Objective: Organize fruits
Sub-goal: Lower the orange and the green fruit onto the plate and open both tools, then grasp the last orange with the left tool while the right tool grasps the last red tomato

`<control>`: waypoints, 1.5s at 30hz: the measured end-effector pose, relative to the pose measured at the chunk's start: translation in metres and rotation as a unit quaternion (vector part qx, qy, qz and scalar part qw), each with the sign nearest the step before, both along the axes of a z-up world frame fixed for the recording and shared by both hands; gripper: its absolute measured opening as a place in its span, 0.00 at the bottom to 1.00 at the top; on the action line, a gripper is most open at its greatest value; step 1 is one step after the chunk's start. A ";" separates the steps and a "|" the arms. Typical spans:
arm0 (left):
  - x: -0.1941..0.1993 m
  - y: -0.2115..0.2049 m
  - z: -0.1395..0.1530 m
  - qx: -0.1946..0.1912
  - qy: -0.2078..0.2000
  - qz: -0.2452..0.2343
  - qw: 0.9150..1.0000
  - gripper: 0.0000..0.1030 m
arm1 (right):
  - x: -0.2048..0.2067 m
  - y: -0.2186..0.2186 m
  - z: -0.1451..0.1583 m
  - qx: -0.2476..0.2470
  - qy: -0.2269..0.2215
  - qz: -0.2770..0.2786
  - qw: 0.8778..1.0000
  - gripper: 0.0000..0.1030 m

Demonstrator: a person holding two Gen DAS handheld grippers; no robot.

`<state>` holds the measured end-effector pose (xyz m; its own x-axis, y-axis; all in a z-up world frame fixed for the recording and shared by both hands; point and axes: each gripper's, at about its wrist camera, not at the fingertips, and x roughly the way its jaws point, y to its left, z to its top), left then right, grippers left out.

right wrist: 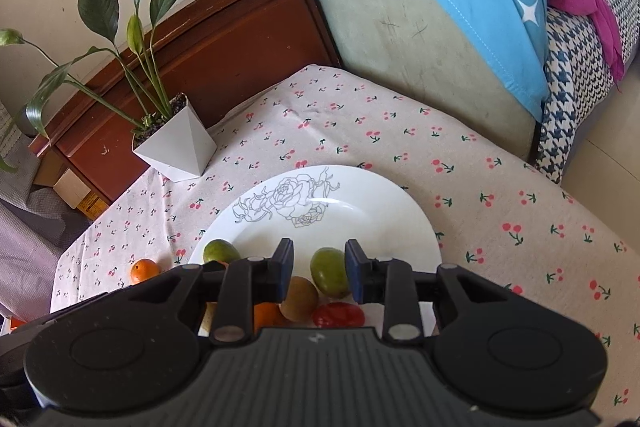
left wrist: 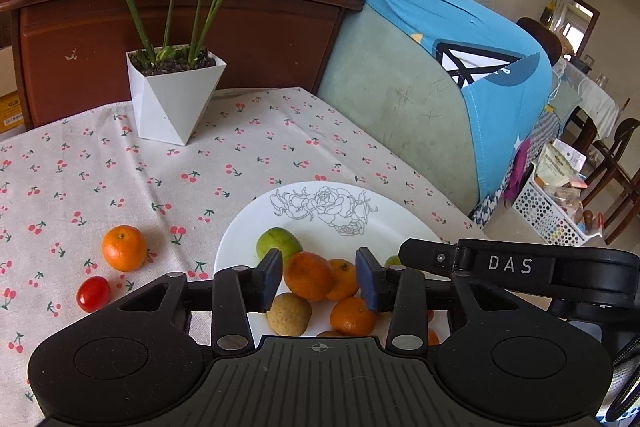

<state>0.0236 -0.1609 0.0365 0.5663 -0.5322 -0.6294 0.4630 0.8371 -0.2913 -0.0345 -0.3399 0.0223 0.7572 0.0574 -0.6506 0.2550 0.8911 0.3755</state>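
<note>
A white plate with a rose drawing (left wrist: 360, 203) sits on the cherry-print cloth and holds several fruits. My left gripper (left wrist: 320, 277) is open just above its near side, with a mandarin (left wrist: 310, 275) in the gap, a second mandarin (left wrist: 344, 279) beside it, and a brown fruit (left wrist: 289, 313) and a green fruit (left wrist: 278, 243) nearby. Left of the plate, a mandarin (left wrist: 124, 247) and a cherry tomato (left wrist: 93, 293) lie on the cloth. My right gripper (right wrist: 319, 269) is open over the plate (right wrist: 360, 219), a green fruit (right wrist: 330, 271) lying between its fingers with a gap on the left side; a red tomato (right wrist: 338, 315) lies below.
A white pot with a leafy plant (left wrist: 176, 99) stands at the back of the table. Behind it is a wooden headboard (left wrist: 240, 39). A cushion under a blue cloth (left wrist: 460, 39) borders the table's right edge. A perforated basket (left wrist: 548, 211) sits on the floor.
</note>
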 end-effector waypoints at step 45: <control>0.069 0.136 0.037 0.036 0.036 0.142 0.989 0.72 | 0.047 0.162 -0.022 -0.019 -0.010 0.227 0.974 0.32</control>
